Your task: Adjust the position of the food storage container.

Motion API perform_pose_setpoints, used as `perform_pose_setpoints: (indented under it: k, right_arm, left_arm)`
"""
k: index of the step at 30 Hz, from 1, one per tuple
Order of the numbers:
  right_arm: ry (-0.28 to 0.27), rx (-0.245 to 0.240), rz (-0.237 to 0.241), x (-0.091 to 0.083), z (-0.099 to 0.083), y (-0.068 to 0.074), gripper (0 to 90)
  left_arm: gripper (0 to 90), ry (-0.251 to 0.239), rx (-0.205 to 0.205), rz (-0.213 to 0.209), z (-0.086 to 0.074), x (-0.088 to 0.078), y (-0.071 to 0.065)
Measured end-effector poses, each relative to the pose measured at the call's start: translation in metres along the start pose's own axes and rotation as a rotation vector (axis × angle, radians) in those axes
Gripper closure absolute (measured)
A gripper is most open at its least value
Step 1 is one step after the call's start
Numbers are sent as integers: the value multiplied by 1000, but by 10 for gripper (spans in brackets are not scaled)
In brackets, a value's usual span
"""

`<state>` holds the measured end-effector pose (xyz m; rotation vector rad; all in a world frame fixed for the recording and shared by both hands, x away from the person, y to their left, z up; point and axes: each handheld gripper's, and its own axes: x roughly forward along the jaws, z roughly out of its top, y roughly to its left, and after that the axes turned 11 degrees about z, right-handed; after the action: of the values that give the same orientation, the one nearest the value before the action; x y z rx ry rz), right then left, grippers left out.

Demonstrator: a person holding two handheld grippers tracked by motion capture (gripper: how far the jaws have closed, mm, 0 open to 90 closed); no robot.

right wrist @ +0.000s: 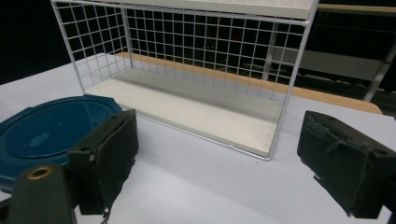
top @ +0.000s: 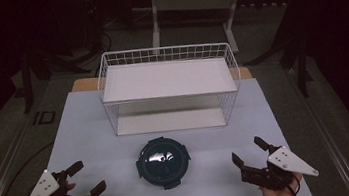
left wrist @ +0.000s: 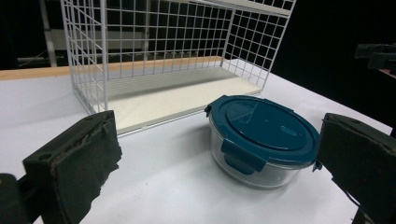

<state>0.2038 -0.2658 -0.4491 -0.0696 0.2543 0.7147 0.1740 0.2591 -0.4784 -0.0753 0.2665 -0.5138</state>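
Note:
A round glass container with a dark teal clip-on lid sits on the white table, in front of a white wire shelf rack. My left gripper rests near the table's front left corner, open with nothing between its jaws, the container ahead and to its right. My right gripper rests near the front right corner, also open and empty, with the container's lid at its left and the rack ahead.
The rack has a white upper shelf and a white lower shelf, open at the front. A wooden table edge shows behind the white surface. Dark floor and furniture legs lie beyond.

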Motion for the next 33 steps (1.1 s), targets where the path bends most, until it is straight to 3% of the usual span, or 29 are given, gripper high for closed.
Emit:
perform_pose_setpoints:
  k: [5, 10, 15, 20, 24, 28, 30, 33]
  right_arm:
    - [1, 2, 2, 0, 1, 0, 125]
    - [5, 11, 9, 0, 1, 1, 125]
    - [-5, 7, 13, -1, 2, 3, 125]
    - [2, 14, 19, 0, 1, 2, 125]
    - [1, 21, 23, 0, 1, 1, 125]
    - [-2, 30, 28, 0, 1, 0, 125]
    - [-1, 33, 28, 0, 1, 0, 125]
    - [3, 30, 33, 0, 1, 0, 125]
  left_arm:
    - [0, -3, 5, -19, 2, 0, -3]
    - [0, 7, 35, -76, 10, 3, -12]
    - [0, 46, 37, -154, 21, 6, -17]
    - [0, 139, 94, -204, 26, 16, -21]
    - [168, 193, 142, -226, 23, 23, -26]
    - [415, 257, 169, -256, 19, 33, -32]
    - [448, 279, 178, -258, 17, 36, -35]
    - [609, 339, 208, -267, 12, 45, -40]
